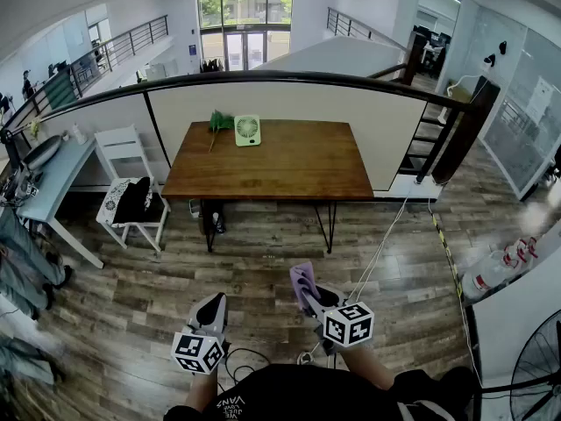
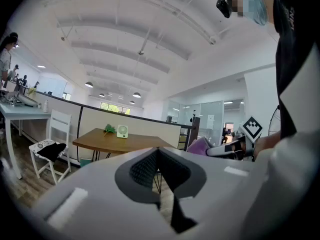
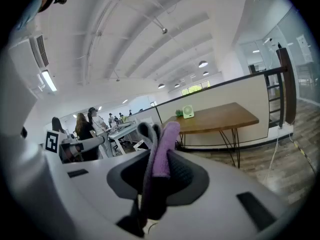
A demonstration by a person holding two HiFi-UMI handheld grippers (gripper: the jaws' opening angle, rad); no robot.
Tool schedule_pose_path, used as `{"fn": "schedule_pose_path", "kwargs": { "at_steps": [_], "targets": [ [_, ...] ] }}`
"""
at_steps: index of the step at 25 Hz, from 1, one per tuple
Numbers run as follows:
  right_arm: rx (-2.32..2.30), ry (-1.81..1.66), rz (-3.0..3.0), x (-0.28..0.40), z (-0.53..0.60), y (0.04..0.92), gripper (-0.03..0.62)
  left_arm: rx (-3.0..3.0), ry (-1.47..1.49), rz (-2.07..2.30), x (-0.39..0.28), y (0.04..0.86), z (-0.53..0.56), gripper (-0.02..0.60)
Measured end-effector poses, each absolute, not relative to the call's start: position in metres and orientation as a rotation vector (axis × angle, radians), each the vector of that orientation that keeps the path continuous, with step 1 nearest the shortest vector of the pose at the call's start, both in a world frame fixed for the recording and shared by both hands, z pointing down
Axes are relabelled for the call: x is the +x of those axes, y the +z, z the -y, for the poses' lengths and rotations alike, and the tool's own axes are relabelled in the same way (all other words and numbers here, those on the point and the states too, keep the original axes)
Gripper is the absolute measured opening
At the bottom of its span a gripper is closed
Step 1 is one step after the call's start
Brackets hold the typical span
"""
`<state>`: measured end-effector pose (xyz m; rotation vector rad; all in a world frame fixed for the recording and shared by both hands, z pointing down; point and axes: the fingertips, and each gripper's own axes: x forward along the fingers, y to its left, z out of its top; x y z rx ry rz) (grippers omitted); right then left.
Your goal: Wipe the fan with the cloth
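- We stand on a wood-plank floor, well apart from a brown rectangular wooden table. Its long side runs left to right across the head view.
- The small pale-green square desk fan stands upright near the table's far edge, left of centre. Its round grille faces us, and a green leafy sprig lies just beside it.
- The right gripper has its fingers clamped on a folded purple cloth, which sticks out past the tips.
- The left gripper has its fingers pressed together with nothing between them.
- The fan lies ahead and slightly left of both grippers, with neither clearly nearer. We judge that we must walk to the table first, then reach with the right gripper, which carries the cloth.
- Only the head view shows the stretch of floor between us and the table.
- The gripper views show the finger states up close. The left gripper view also catches the right gripper and its cloth at the side.
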<state>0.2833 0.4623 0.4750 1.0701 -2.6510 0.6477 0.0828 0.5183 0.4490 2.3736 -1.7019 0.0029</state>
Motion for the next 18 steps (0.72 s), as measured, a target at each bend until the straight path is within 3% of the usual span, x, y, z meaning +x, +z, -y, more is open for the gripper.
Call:
{"fn": "schedule_pose_path", "kwargs": {
  "at_steps": [18],
  "targets": [
    [0.883, 0.656, 2.698, 0.319, -0.400, 0.482, 0.095, 2.262, -0.078, 1.778, 0.139, 0.466, -0.468, 0.012]
  ]
}}
